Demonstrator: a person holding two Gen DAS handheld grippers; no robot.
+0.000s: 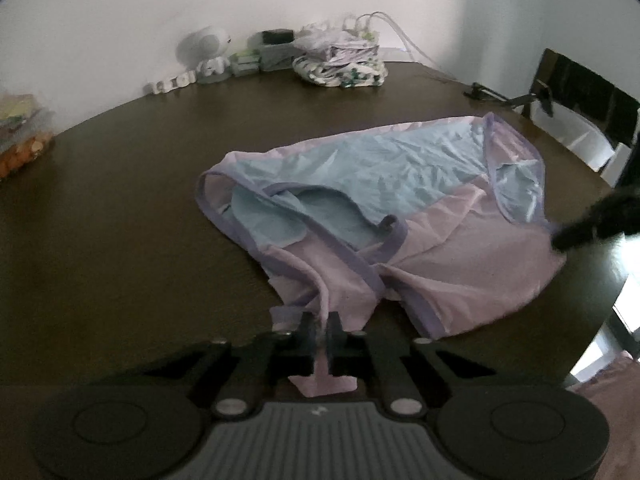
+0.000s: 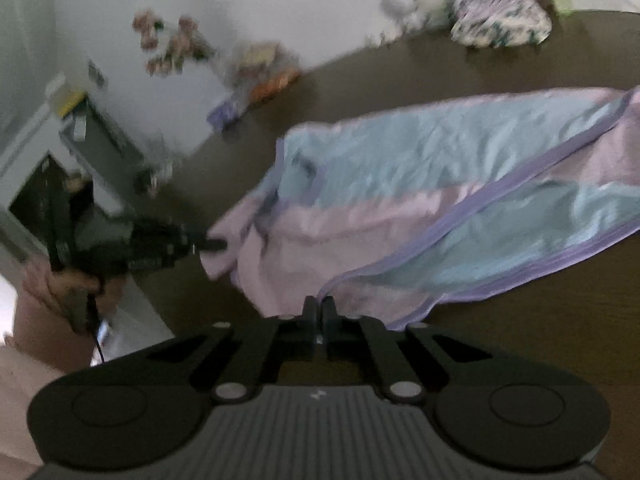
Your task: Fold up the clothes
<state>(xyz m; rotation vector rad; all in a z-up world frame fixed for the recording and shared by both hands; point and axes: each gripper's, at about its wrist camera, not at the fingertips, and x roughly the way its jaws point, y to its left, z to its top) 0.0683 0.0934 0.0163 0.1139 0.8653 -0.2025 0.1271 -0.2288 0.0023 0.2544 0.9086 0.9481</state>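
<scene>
A pink and light-blue garment (image 1: 400,184) with purple trim lies spread on the dark brown table (image 1: 120,220). My left gripper (image 1: 320,320) is shut on its near pink corner, and pink cloth shows between and below the fingers. The right wrist view shows this gripper (image 2: 214,245) at the left, held by a hand (image 2: 60,284) and pinching the pink corner. My right gripper (image 2: 319,304) is shut on the purple-trimmed edge of the garment (image 2: 440,184). In the left wrist view, my right gripper (image 1: 560,242) is a dark blur at the garment's right corner.
A stack of folded patterned clothes (image 1: 340,68) sits at the table's far edge by the wall, beside a white round device (image 1: 204,46) and small boxes. A bag of colourful items (image 1: 20,140) lies far left. A dark chair (image 1: 580,112) stands at the right.
</scene>
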